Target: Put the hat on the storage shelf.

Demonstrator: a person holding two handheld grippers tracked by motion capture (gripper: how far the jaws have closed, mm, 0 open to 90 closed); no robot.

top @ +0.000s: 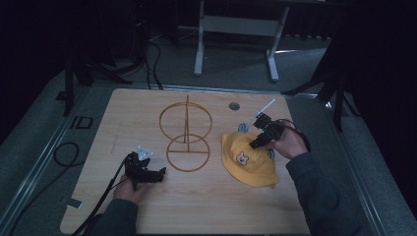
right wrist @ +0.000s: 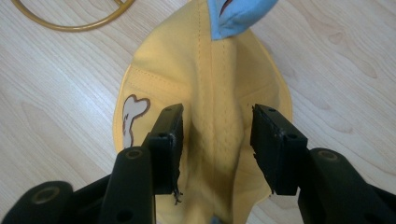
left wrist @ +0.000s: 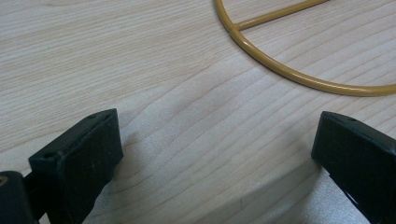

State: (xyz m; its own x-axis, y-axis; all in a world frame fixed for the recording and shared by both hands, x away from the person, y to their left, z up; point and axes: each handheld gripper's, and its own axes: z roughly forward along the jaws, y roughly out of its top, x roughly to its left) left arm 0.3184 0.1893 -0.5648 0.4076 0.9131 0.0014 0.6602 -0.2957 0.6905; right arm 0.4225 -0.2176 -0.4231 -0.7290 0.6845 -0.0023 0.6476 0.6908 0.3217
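A yellow hat (top: 248, 160) with a bear patch (top: 241, 158) and blue ears (top: 242, 128) lies on the wooden table, right of centre. My right gripper (top: 254, 144) reaches onto its crown from the right. In the right gripper view the jaws (right wrist: 217, 111) stand open, straddling a raised seam fold of the hat (right wrist: 210, 84). A gold wire stand (top: 187, 132), an upright ring over a flat ring base, stands mid-table. My left gripper (top: 161, 173) rests low, left of that base, jaws (left wrist: 217, 123) wide open over bare wood, with the base ring (left wrist: 299, 74) just ahead.
A round grey grommet (top: 234, 105) and a white strip (top: 265, 107) sit near the table's far edge. Cables (top: 66, 155) lie on the floor to the left. A white desk frame (top: 236, 24) stands beyond the table.
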